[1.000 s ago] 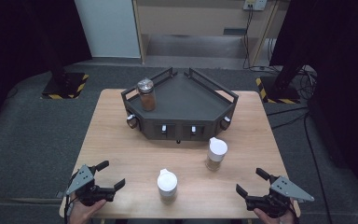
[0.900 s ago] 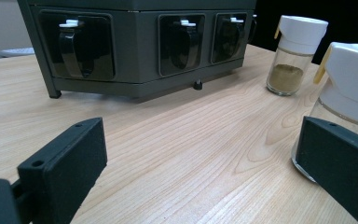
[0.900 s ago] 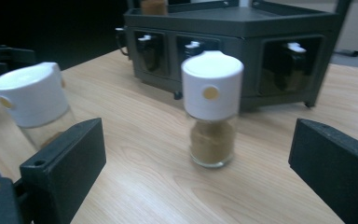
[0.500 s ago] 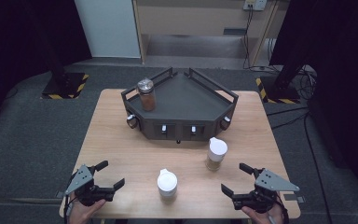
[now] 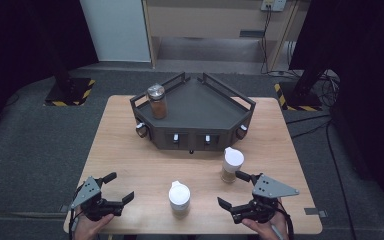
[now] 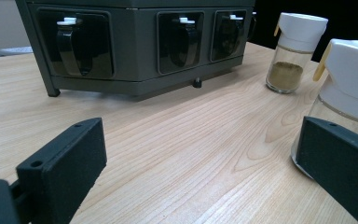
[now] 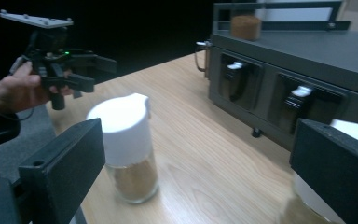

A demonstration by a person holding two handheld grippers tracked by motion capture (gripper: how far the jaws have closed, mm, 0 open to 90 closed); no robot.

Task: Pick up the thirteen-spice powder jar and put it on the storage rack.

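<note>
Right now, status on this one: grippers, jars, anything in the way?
Left gripper open, empty. Right gripper open, empty, beside the right white-capped jar. Near white-capped jar stands between the grippers, untouched. Bare table around both jars.

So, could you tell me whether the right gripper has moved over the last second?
Yes. The right gripper has shifted left and slightly up the table, from near the right corner towards the white-capped jar in front of the dark tray.

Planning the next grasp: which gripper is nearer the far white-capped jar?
Right. The right gripper sits just in front of that jar; the left gripper is far left.
</note>
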